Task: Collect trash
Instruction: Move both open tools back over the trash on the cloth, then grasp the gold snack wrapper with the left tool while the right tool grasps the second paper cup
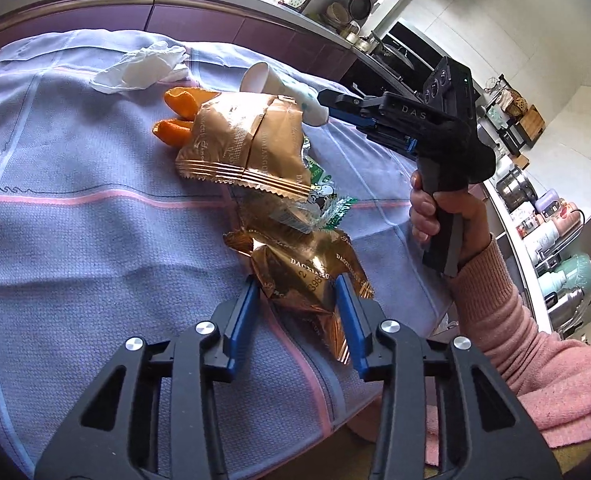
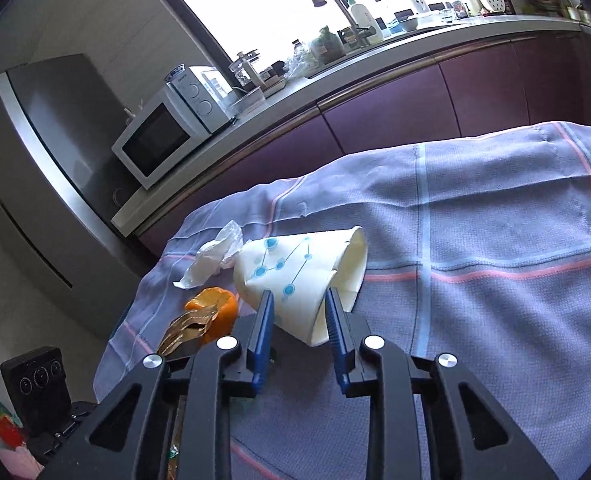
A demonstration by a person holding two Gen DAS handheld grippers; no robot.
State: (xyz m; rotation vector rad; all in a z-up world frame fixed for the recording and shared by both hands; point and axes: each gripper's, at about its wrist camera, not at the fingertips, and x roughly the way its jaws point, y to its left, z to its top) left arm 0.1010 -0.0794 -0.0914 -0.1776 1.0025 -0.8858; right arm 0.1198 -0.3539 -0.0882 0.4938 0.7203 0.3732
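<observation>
Left gripper [image 1: 297, 294]: clamped on the gold wrapper [image 1: 315, 280], blue pads pressing its crumpled sides.
Right gripper [image 2: 300, 309]: narrowed onto the paper cup [image 2: 303, 276], fingers touching its wall, cup lying on its side.
Landmark: paper cup [image 1: 279, 88]; orange peel [image 1: 177, 116] just beside it, white tissue [image 1: 139, 66] beyond, tan snack bag [image 1: 239, 148] between cup and gold wrapper, all on the checked cloth [image 1: 75, 240].
Risk, wrapper: likely slips free, foil slick and springy.
Risk, cup: may crush or pivot out, thin wall pinched near the rim.
Risk, pile: lifting might drag the green-printed wrapper [image 1: 327, 204] along.
Left view only: snack bag, person's hand [image 1: 443, 216].
Right view only: cup's blue dot print.
</observation>
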